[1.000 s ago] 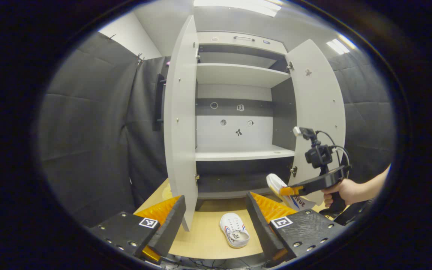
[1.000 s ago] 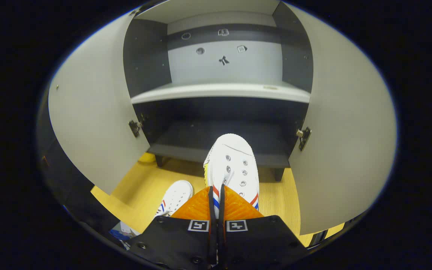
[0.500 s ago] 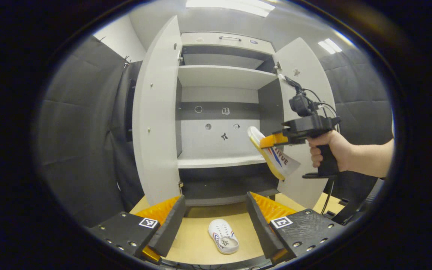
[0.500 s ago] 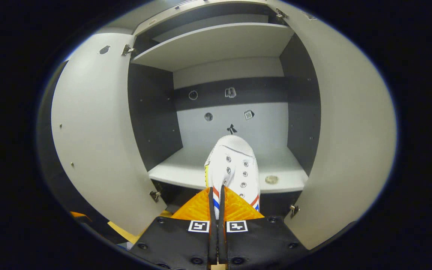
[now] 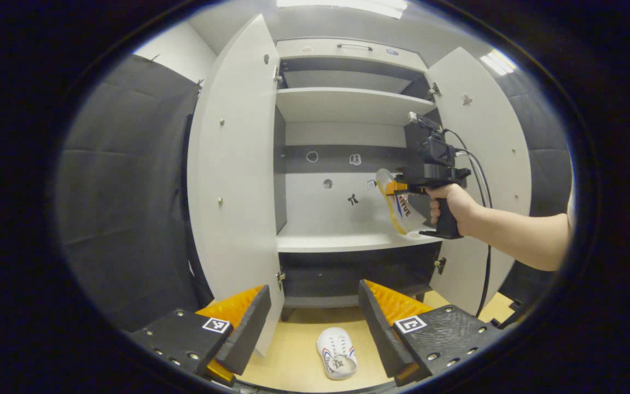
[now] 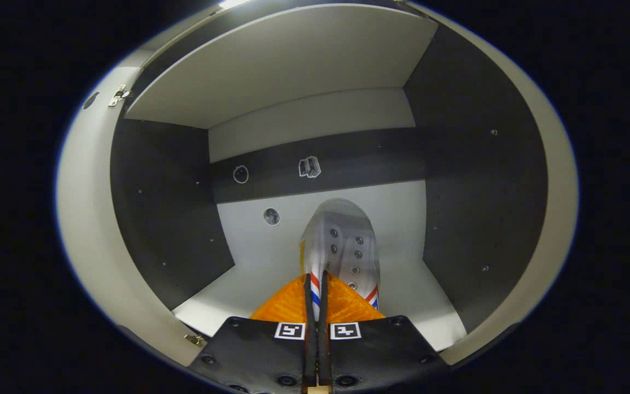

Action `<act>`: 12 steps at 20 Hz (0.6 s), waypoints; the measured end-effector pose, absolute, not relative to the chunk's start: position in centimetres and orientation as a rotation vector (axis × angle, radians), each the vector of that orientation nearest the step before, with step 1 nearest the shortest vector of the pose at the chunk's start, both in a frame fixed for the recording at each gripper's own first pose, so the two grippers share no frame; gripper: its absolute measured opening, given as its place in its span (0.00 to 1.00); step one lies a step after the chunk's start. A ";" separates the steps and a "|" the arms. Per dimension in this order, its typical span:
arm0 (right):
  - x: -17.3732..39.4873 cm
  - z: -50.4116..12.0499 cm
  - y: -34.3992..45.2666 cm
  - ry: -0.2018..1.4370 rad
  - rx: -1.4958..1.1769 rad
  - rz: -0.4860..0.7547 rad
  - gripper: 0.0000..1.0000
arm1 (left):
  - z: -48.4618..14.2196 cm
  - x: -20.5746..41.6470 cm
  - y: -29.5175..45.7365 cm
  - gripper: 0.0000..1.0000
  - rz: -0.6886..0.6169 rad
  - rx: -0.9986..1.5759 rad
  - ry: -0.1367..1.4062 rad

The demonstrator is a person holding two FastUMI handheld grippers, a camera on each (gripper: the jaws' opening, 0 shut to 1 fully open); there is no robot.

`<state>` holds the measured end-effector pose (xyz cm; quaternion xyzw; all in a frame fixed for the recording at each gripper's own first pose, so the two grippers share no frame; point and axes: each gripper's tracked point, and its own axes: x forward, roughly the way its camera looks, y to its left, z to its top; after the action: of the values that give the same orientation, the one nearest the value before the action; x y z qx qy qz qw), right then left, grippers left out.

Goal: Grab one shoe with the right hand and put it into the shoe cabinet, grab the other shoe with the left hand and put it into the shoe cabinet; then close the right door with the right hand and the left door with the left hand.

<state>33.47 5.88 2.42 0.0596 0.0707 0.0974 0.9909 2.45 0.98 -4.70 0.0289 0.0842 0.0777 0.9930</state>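
Note:
My right gripper (image 6: 316, 284) is shut on the side wall of a white shoe (image 6: 342, 246) with red and blue stripes. That shoe hangs toe-forward inside the cabinet's middle compartment, above its pale shelf (image 6: 249, 284). In the left gripper view the same shoe (image 5: 400, 202) shows its sole tilted, held by the right gripper (image 5: 397, 187) in a person's hand (image 5: 451, 205). The other white shoe (image 5: 337, 352) lies on the wooden floor in front of the cabinet, between my left gripper's open fingers (image 5: 312, 323), which hold nothing. Both cabinet doors, left (image 5: 233, 180) and right (image 5: 484, 142), stand open.
The cabinet (image 5: 348, 104) has an upper shelf, a middle shelf and a dark bottom compartment (image 5: 348, 273). The left door's lower edge hangs close to my left gripper's left finger (image 5: 244, 323). A cable (image 5: 484, 230) trails down from the right gripper. Black cloth (image 5: 123, 191) covers the left wall.
The right gripper carried its shoe up from near the floor and forward into the middle compartment. The left gripper stayed low and open, with only a slight shift in its view.

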 end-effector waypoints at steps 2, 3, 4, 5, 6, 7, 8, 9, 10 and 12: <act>35.2 0.7 6.0 0.179 0.124 0.184 0.03 | -4.5 2.7 0.8 0.90 0.184 0.061 0.175; 36.0 -0.1 6.3 0.196 0.125 0.187 0.03 | -4.5 2.8 0.9 0.89 0.197 0.064 0.183; 36.8 -0.2 6.5 0.196 0.134 0.189 0.03 | -4.5 2.9 0.8 0.92 0.208 0.070 0.191; 36.9 -0.5 6.3 0.200 0.145 0.183 0.02 | -4.4 2.9 0.7 0.89 0.219 0.078 0.195; 37.2 -0.6 6.3 0.200 0.153 0.185 0.03 | -4.3 2.8 0.7 0.90 0.230 0.084 0.197; 37.4 -0.8 6.5 0.199 0.156 0.186 0.02 | -4.1 2.8 0.6 0.90 0.241 0.086 0.199; 37.8 -1.2 6.5 0.208 0.160 0.182 0.02 | -4.2 2.6 0.3 0.93 0.251 0.087 0.204; 38.3 -1.7 6.7 0.221 0.171 0.183 0.00 | -4.1 2.4 0.1 0.90 0.261 0.089 0.210; 38.7 -2.1 7.0 0.234 0.185 0.184 0.03 | -4.0 2.0 -0.1 0.93 0.271 0.095 0.210; 39.1 -2.7 7.5 0.263 0.209 0.195 0.06 | -3.8 1.6 -0.4 0.90 0.280 0.102 0.209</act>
<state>39.07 7.49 -2.73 0.1037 0.1308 0.0968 0.9812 1.56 -0.43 -3.78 0.0507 0.1041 0.1394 0.9834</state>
